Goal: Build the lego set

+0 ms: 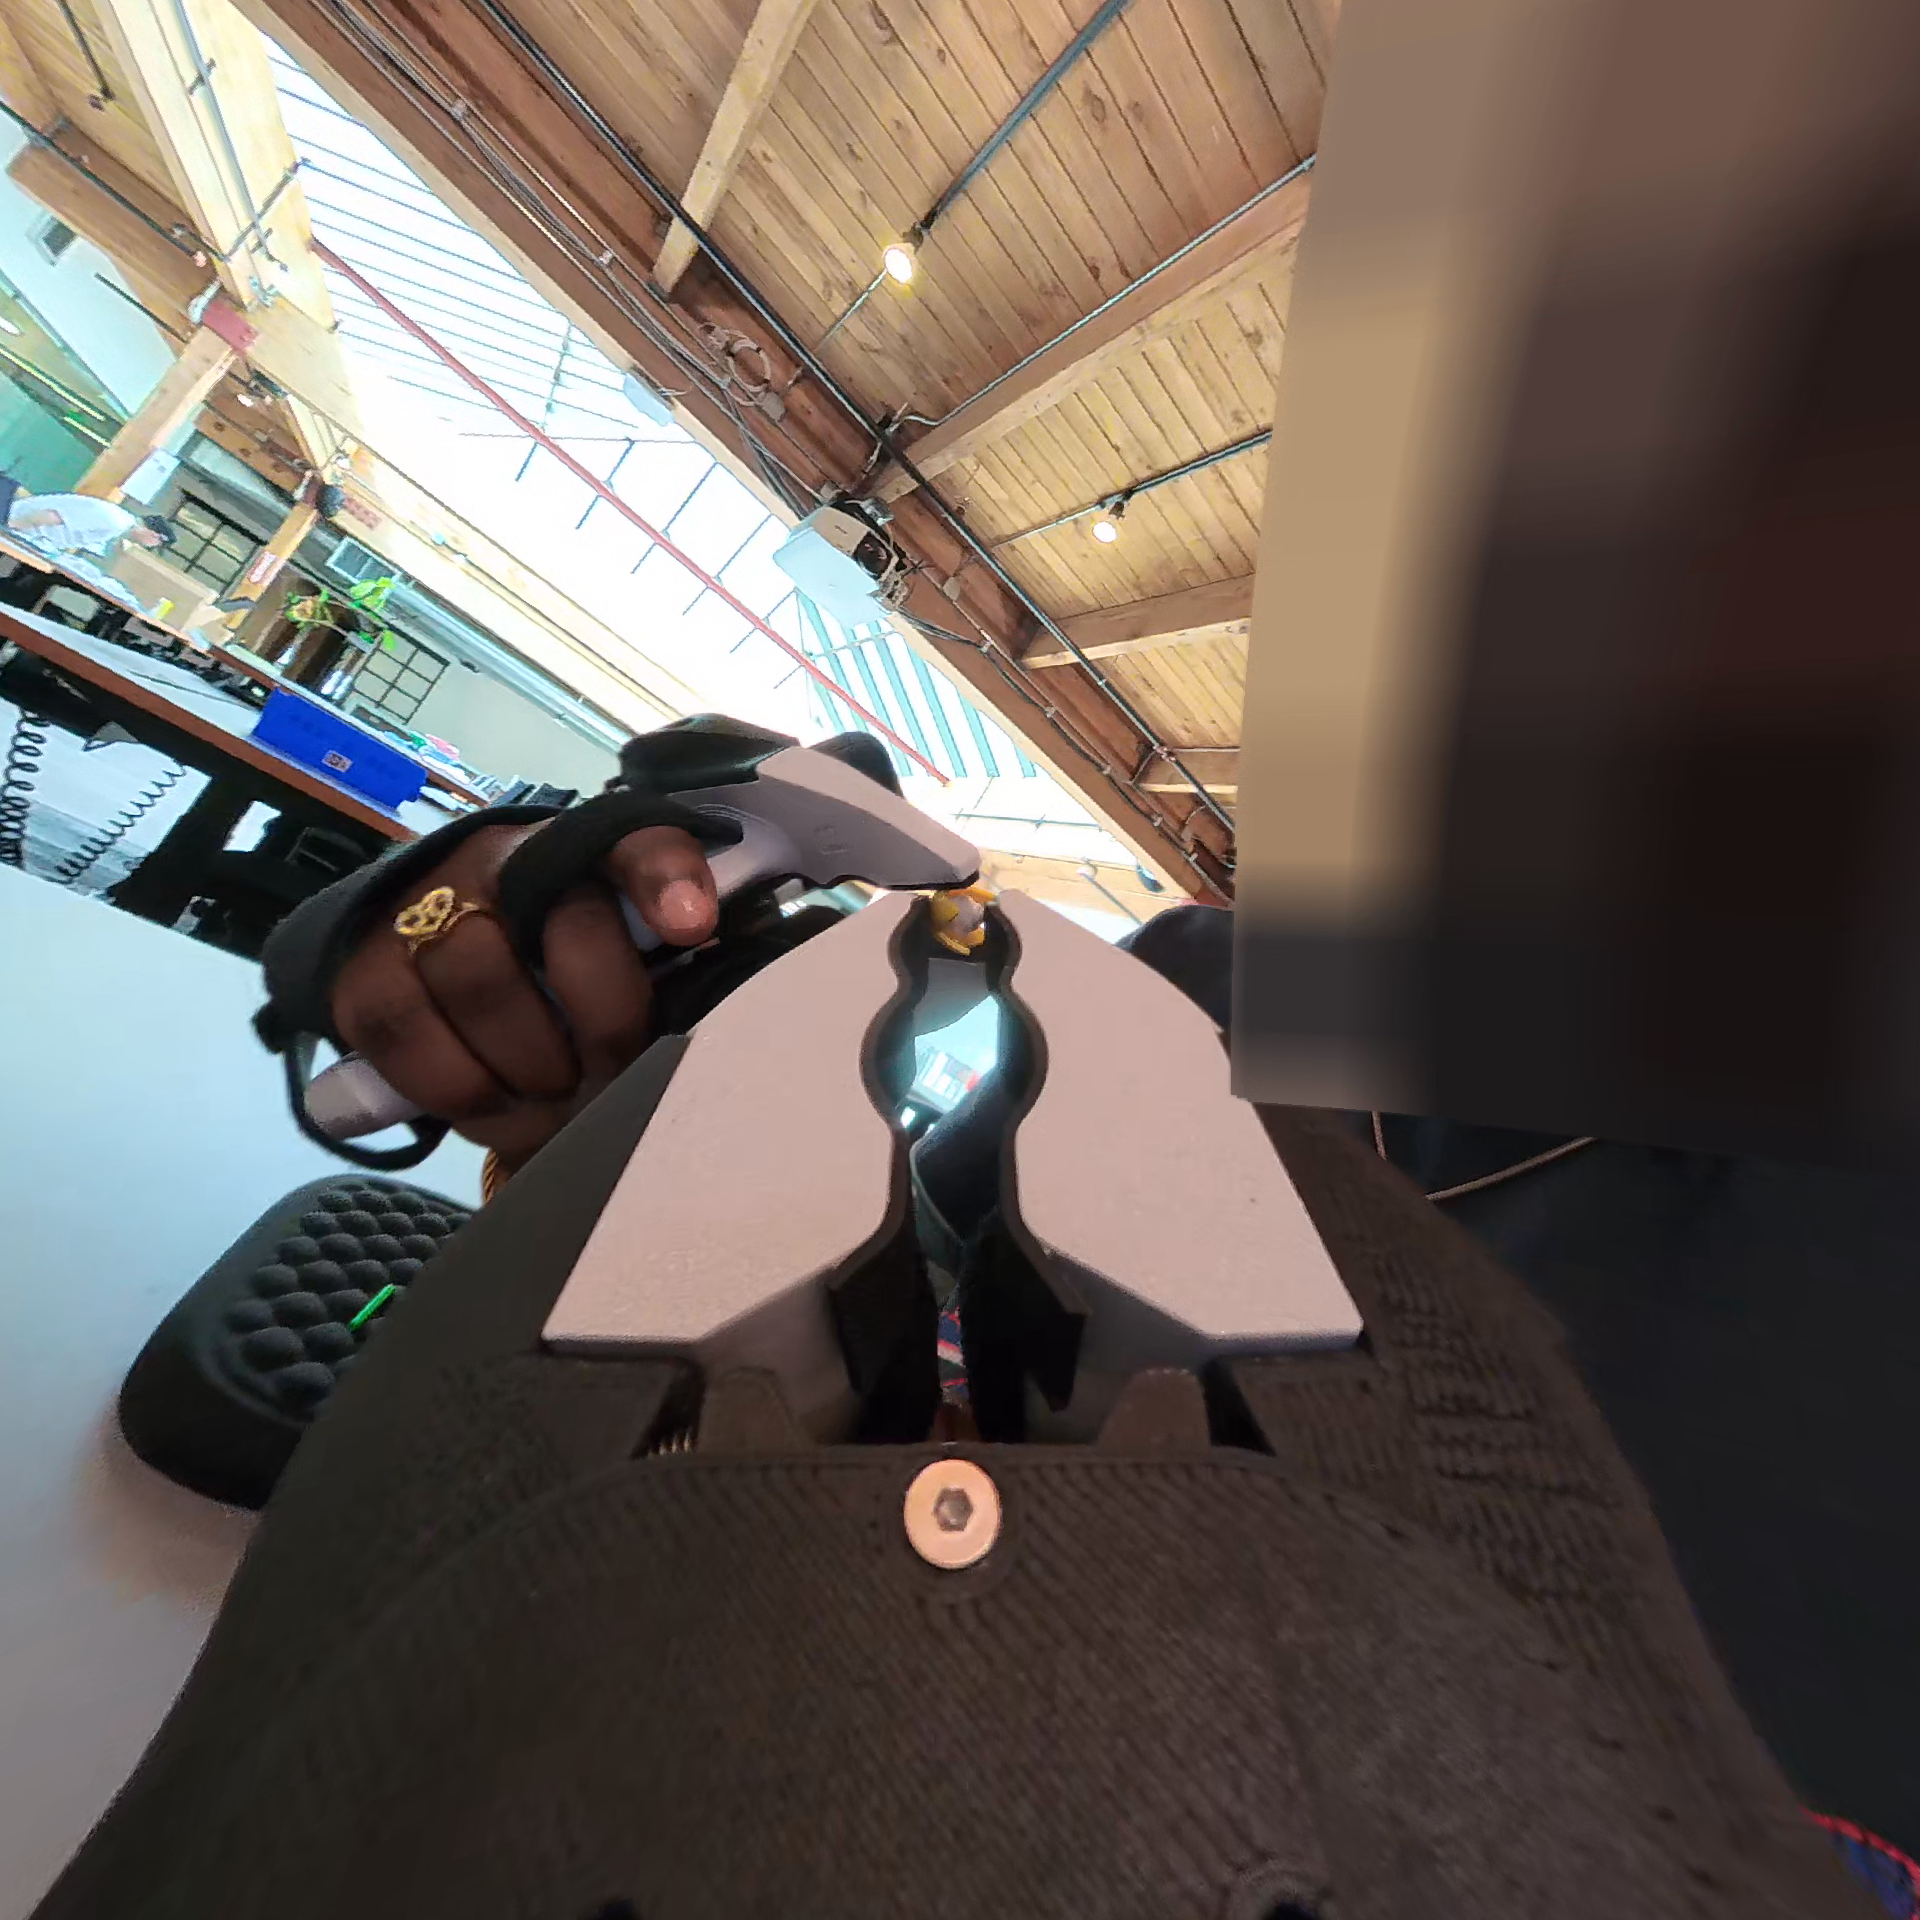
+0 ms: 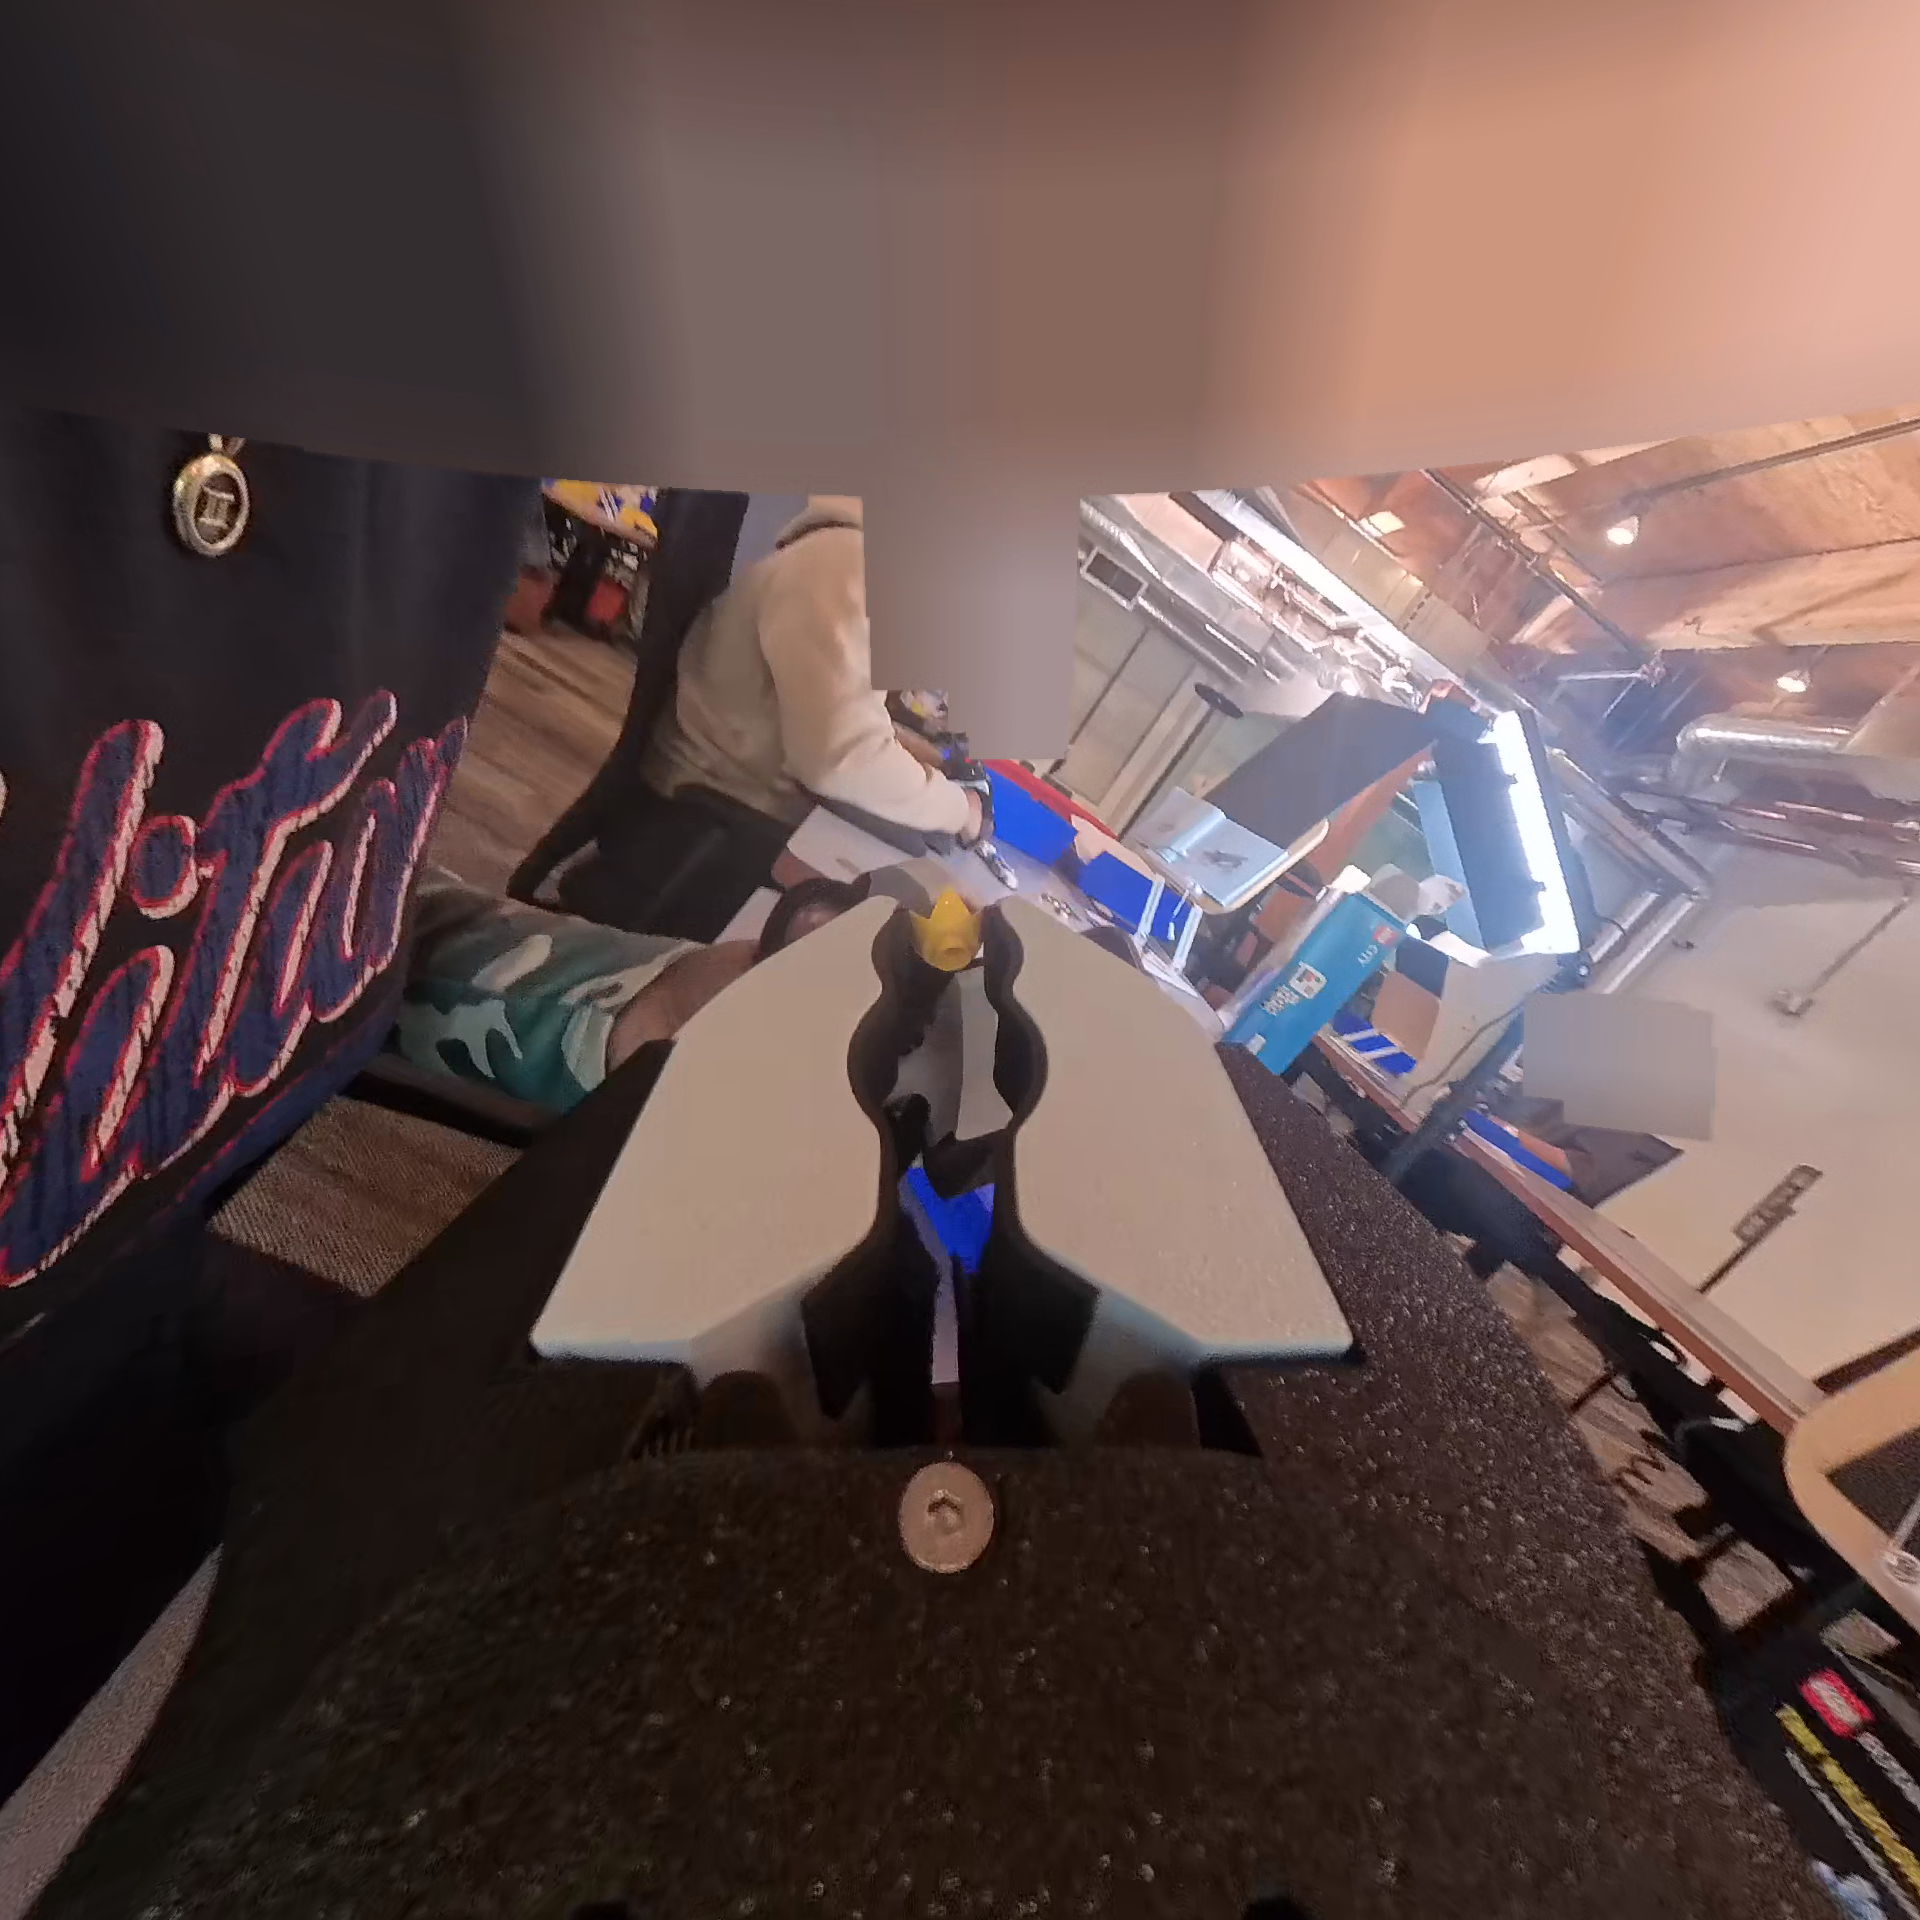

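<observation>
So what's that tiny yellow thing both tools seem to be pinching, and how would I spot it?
Look at the two big grey fingers filling the middle of the right wrist view and follow them to their tips. There the right hand-held gripper pinches a small yellow lego piece. It is the only bright yellow thing there, and the left hand-held gripper grips it from the other side.

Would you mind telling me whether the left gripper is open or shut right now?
Shut: the left gripper pinches a small yellow piece between its tips.

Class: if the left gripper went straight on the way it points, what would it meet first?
Likely the right gripper, whose tip already meets the small yellow piece pinched at the left gripper fingertips; depth is unclear.
</observation>
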Available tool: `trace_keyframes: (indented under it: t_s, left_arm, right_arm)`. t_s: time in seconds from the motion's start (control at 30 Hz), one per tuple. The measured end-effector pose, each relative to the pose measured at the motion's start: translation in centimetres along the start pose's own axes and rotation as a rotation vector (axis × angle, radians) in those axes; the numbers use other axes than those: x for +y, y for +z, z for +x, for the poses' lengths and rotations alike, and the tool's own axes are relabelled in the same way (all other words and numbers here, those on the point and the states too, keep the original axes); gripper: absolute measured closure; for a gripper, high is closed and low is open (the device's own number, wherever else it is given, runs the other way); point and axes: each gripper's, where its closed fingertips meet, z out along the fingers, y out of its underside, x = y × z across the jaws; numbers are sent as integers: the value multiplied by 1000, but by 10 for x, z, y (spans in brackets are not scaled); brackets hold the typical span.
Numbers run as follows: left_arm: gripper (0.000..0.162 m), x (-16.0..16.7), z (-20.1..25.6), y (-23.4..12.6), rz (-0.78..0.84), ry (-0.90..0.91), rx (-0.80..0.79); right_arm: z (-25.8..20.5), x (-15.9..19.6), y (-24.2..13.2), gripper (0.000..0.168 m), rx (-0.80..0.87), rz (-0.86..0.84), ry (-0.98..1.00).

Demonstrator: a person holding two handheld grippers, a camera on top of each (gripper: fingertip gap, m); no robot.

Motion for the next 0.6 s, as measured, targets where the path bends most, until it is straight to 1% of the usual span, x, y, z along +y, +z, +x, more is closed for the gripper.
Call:
trace_keyframes:
  t_s: [0.3,0.43,0.53,0.6]
  left_arm:
    - [152,-1,-4,-4,-35,58,-84]
    - [152,-1,-10,-8,-68,113,-154]
    - [152,-1,-11,-9,-62,102,-155]
    - [152,0,-16,-11,-67,111,-184]
  right_arm:
    - [2,6,1,155,28,-144,-83]
    - [3,13,0,155,38,-219,-124]
    - [3,14,0,155,39,-233,-129]
    - [4,19,-2,155,44,-268,-142]
